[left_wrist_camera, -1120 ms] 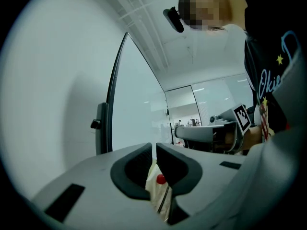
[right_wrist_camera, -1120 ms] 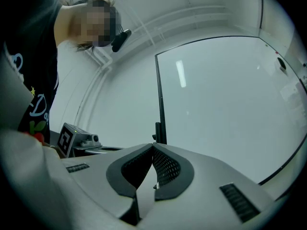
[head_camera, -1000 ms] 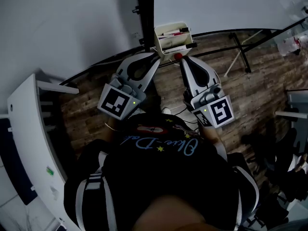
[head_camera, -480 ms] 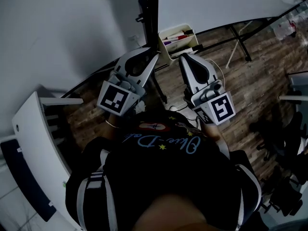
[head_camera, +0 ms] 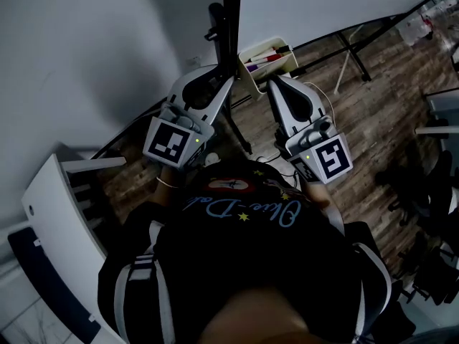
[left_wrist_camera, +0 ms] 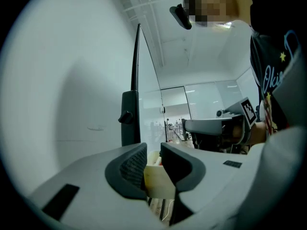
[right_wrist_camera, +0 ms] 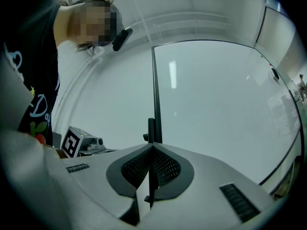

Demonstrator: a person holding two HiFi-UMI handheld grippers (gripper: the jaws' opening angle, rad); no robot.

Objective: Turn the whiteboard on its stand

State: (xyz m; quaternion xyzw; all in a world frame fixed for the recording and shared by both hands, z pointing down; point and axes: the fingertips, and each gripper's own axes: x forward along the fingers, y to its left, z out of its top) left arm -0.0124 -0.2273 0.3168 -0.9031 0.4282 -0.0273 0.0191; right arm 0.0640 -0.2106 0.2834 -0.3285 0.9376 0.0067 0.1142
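The whiteboard (head_camera: 323,6) stands ahead of me, its black side frame (head_camera: 231,20) almost edge-on in the head view. A cream marker tray (head_camera: 267,57) with markers hangs at its lower edge. My left gripper (head_camera: 231,84) is at the tray's left corner beside the black upright (left_wrist_camera: 129,119). Its jaws have just been opening and stand apart, with the tray's cream corner (left_wrist_camera: 156,178) showing in the gap. My right gripper (head_camera: 275,83) is just in front of the tray, jaws together. In the right gripper view, the right gripper (right_wrist_camera: 152,150) points at the board (right_wrist_camera: 216,104) and its frame edge (right_wrist_camera: 156,95).
The stand's black legs (head_camera: 351,49) spread over the wood floor behind the tray. A white curved panel (head_camera: 50,213) stands close at my left. Dark office chairs (head_camera: 423,192) crowd the right side. Cables (head_camera: 265,160) lie on the floor near my feet.
The board's lower edge and the tray have swung round in the head view, and both grippers have moved along with them. The left jaws stand wider apart than before.
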